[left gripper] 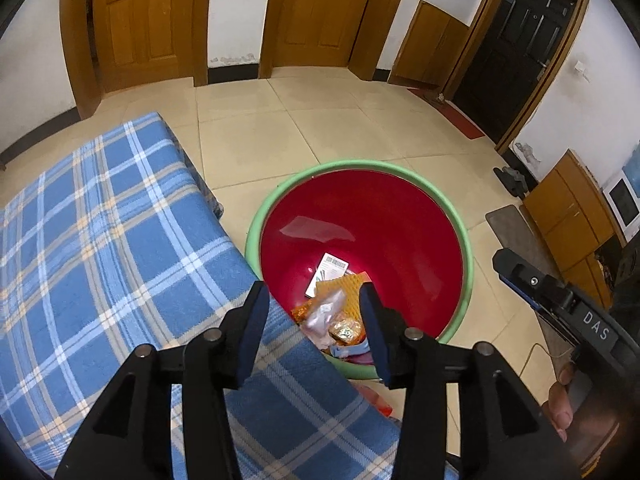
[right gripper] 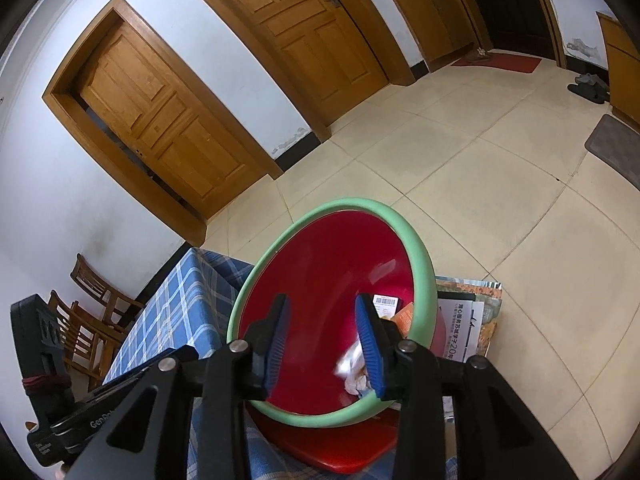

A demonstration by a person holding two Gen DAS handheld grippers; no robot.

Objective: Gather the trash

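Observation:
A red bin with a green rim (left gripper: 280,196) stands on the floor beside the table; it also shows in the right wrist view (right gripper: 420,256). Trash lies at its bottom: a white barcoded card (left gripper: 330,270), orange wrappers (left gripper: 352,288) and a clear plastic bag (left gripper: 326,310). In the right wrist view the white card (right gripper: 386,304) and crumpled wrappers (right gripper: 352,364) show. My left gripper (left gripper: 314,304) is open and empty above the bin's near edge. My right gripper (right gripper: 322,320) is open and empty over the bin's mouth. The right gripper's body (left gripper: 560,300) shows in the left view.
A table with a blue plaid cloth (left gripper: 100,240) lies left of the bin. Printed papers (right gripper: 468,320) lie under the bin's right side. Wooden chairs (right gripper: 92,312) stand by the wall. Doors, a cabinet (left gripper: 572,216), a grey mat (right gripper: 616,148) and shoes (right gripper: 588,88) ring the tiled floor.

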